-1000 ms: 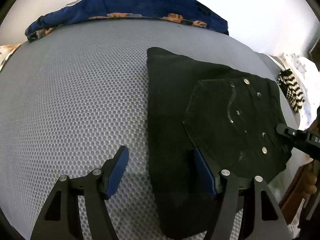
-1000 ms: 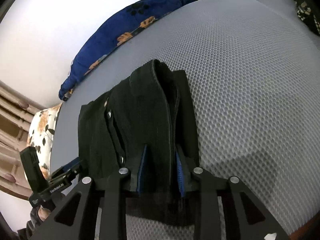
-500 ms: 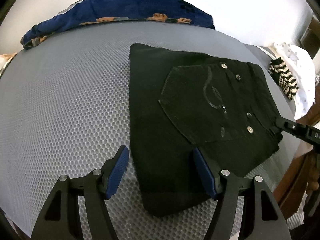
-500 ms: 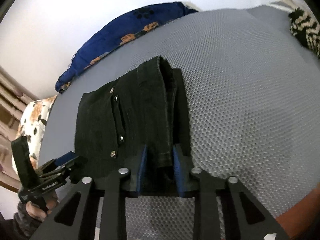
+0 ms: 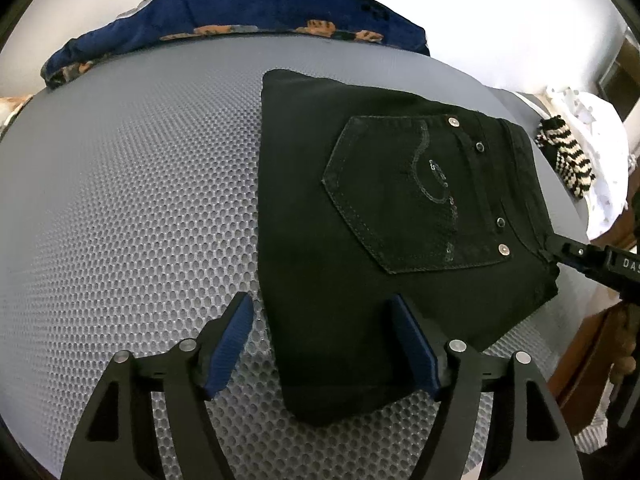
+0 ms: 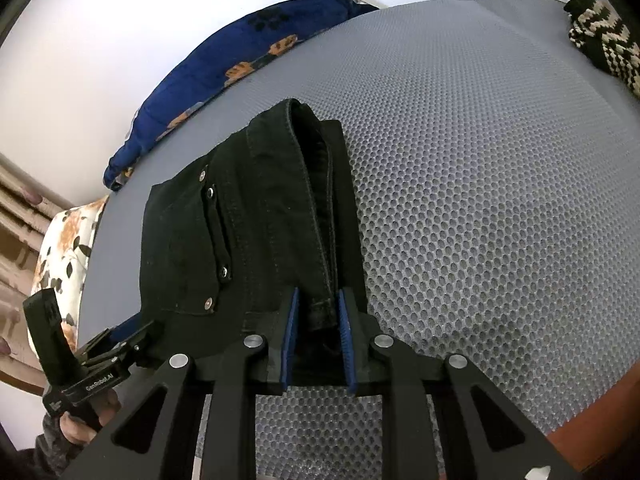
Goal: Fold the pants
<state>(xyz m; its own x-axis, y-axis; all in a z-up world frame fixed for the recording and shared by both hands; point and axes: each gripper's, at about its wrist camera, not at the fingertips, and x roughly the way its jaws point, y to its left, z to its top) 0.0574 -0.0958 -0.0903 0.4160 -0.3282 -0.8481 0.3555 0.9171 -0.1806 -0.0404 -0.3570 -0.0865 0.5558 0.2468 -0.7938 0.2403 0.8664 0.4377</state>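
Currently: folded black pants [image 5: 360,240] lying on the grey mesh mattress [image 5: 132,208].
Left gripper [image 5: 324,344] has its jaws opening wide, straddling the near left corner of the pants without pressing it. Right gripper [image 6: 318,338] is nearly closed, pinching the waistband edge at the right; a blue patterned blanket [image 5: 240,12] lies along the far side.

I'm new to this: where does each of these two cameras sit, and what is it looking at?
Left wrist view: sits on the left hand-held gripper, looking down along its opening fingers at the pants on the grey mat.
Right wrist view: sits on the right hand-held gripper, clamped on the pants' waistband; a hand shows at lower left.
Shared: pants, mat, blue pillow, striped knit, and each view shows the other gripper.
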